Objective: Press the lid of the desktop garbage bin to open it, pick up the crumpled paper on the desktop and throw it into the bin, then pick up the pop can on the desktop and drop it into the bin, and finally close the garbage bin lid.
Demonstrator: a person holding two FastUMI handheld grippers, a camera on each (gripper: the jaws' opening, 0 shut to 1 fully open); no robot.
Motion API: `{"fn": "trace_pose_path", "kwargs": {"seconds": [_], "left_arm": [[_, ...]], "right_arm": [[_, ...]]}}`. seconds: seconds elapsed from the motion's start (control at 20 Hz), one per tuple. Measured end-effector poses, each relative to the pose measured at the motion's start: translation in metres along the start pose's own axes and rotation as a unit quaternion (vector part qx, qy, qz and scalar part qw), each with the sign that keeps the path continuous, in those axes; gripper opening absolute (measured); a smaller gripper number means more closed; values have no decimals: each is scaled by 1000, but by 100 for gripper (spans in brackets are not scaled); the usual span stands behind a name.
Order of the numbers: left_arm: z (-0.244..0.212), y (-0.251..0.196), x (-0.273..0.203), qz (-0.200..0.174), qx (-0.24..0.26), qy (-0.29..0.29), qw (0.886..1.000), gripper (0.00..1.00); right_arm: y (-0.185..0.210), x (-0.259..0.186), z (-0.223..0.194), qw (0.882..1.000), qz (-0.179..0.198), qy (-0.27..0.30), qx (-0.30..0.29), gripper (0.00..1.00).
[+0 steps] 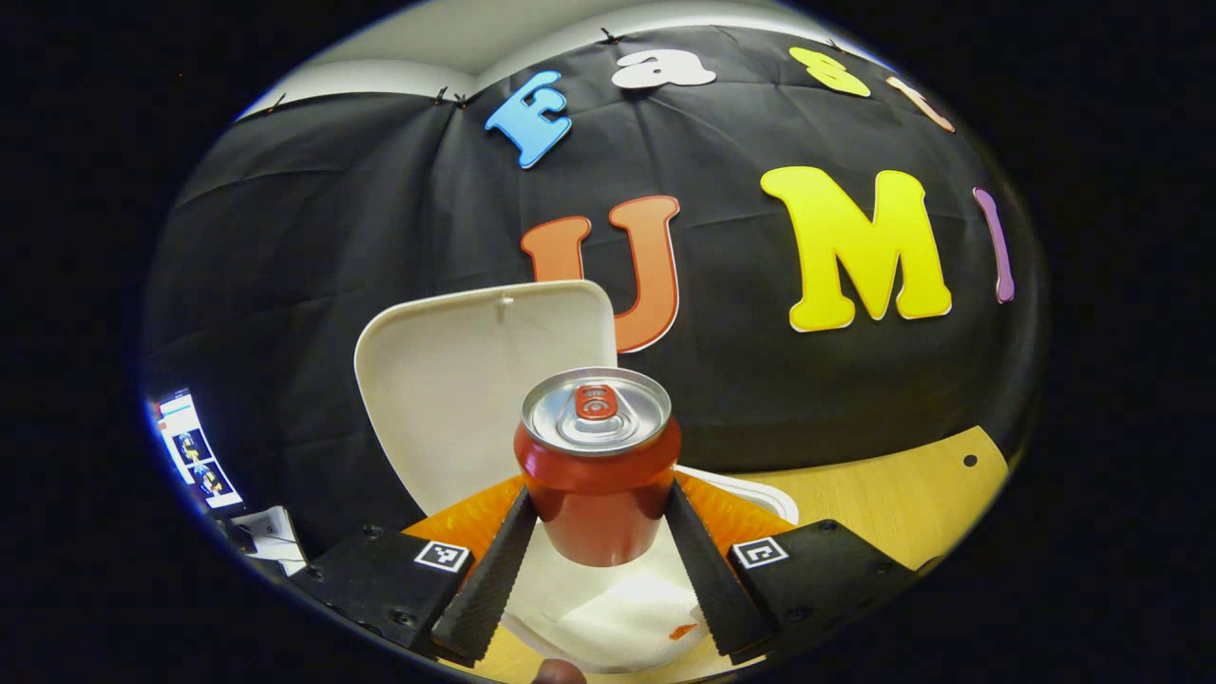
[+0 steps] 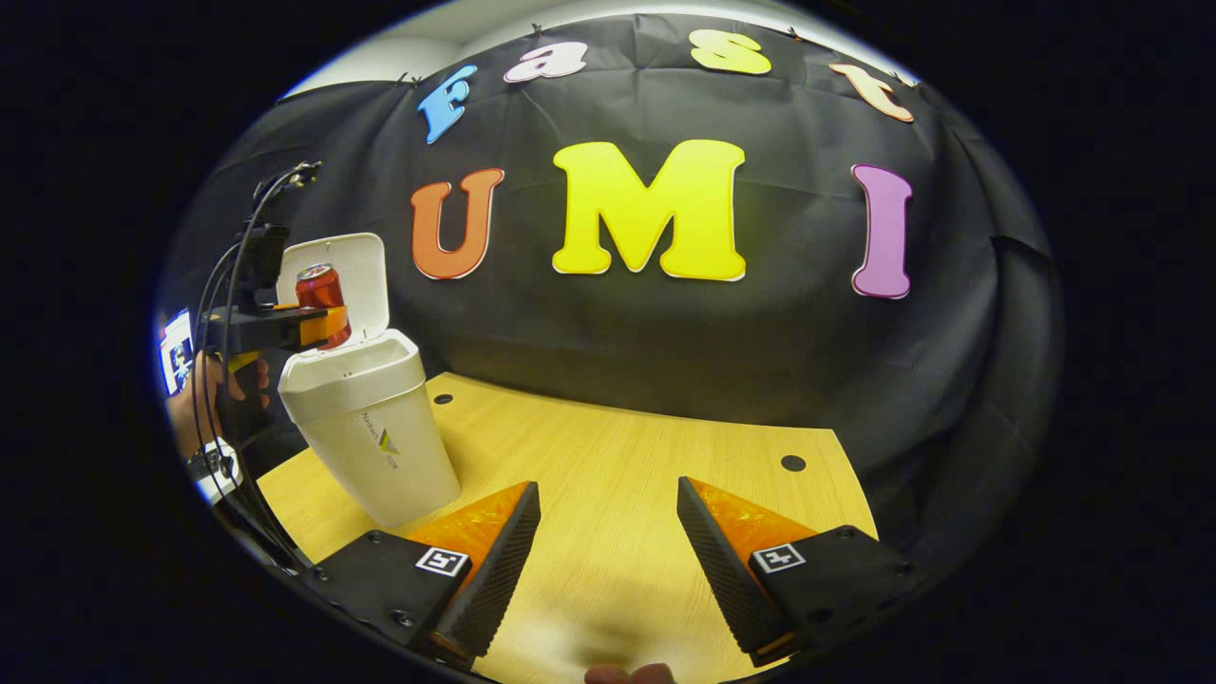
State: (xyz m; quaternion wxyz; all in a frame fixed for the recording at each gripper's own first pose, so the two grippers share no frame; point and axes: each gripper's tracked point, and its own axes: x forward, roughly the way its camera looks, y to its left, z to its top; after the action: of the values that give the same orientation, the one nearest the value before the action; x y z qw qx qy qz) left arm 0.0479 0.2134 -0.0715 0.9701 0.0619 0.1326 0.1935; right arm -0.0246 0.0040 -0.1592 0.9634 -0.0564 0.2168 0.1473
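While the pop can (image 1: 598,470) is held upright by the left hand-held gripper (image 1: 600,532) directly over the bin (image 2: 366,432) mouth, the right hand-held gripper (image 2: 608,532) is spread, empty.

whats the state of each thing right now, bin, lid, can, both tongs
bin: upright on the table, open
lid: flipped up, standing behind the opening
can: upright, gripped above the bin's opening
left tongs: shut on the can
right tongs: open, holding nothing, over the table
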Motion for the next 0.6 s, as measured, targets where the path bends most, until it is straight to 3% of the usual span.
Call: {"fn": "trace_pose_path", "kwargs": {"seconds": [0.25,0.3,0.6], "left_arm": [[-4,-3,5,-2,-12,0,1000,91],[-3,-3,7,-1,-13,0,1000,100],[21,-15,-9,26,-38,-16,999,98]], "right_arm": [[8,-2,3,1000,-2,-2,-15,93],[8,-3,2,1000,-3,-1,-14,92],[6,-3,5,1000,0,-6,-11,93]]}}
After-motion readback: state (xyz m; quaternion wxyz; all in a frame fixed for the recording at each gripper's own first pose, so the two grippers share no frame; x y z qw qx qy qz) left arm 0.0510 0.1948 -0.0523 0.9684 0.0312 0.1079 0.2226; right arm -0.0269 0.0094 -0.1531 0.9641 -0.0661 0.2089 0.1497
